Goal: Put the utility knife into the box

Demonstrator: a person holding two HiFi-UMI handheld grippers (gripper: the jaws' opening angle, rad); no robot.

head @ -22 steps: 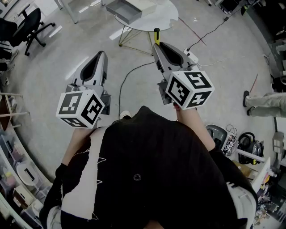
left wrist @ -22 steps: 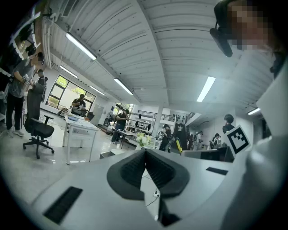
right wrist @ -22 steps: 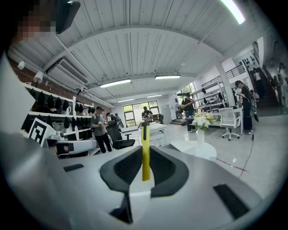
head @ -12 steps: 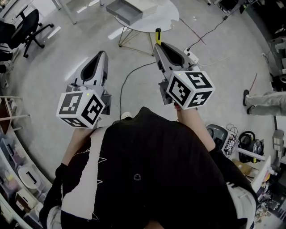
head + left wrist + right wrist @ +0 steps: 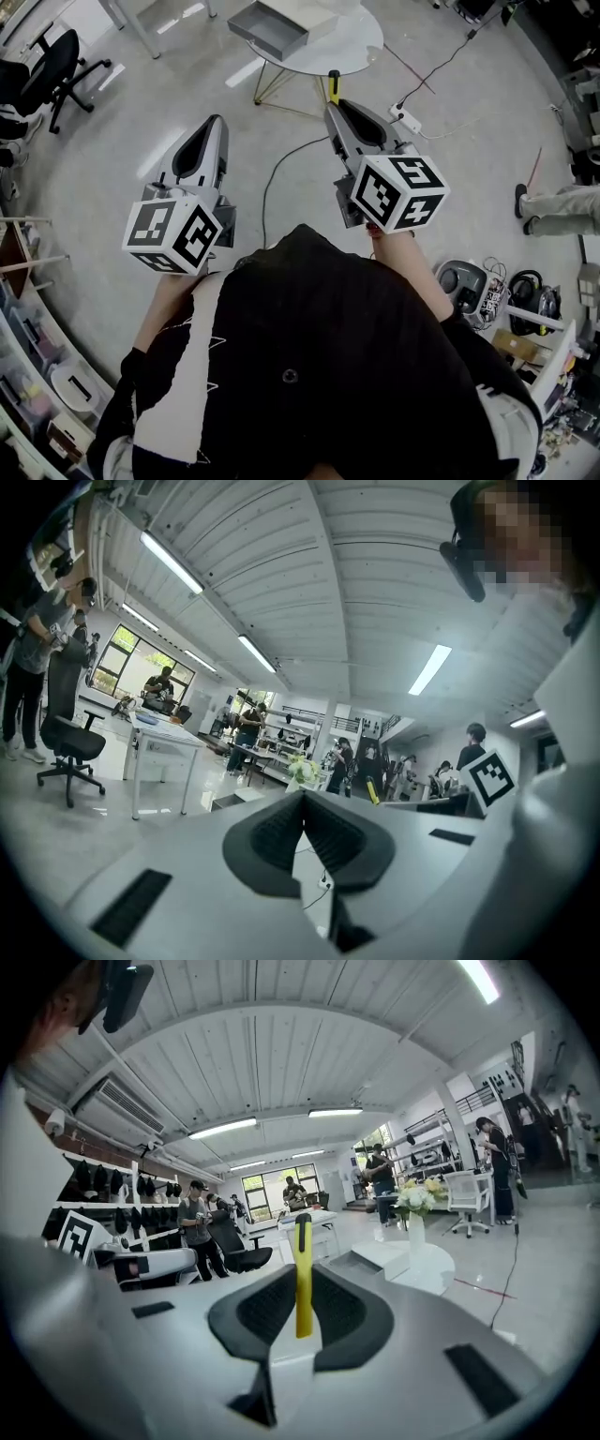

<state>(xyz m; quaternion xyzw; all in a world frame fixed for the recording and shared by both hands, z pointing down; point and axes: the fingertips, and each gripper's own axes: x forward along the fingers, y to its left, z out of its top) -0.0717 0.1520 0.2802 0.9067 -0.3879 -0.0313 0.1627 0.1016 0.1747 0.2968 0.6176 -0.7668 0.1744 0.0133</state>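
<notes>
Right hand-held gripper (image 5: 331, 105) pinches the utility knife (image 5: 301, 1279), long axis forward; the box (image 5: 272, 28) lies ahead-left of it. Left hand-held gripper (image 5: 217, 122) is pressed together.

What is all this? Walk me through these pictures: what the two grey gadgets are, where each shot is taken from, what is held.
No robot here: a person holds a two-jaw gripper in each hand; the patterned cubes are part of them. The top-down picture comes from a camera on the person's head; the other two come from cameras riding on each gripper, looking along its jaws. The left gripper has its jaws closed on nothing. The right gripper clamps a yellow utility knife, which sticks out past the jaw tips. Ahead, on a round white table, sits an open grey box, where the knife should go.
</notes>
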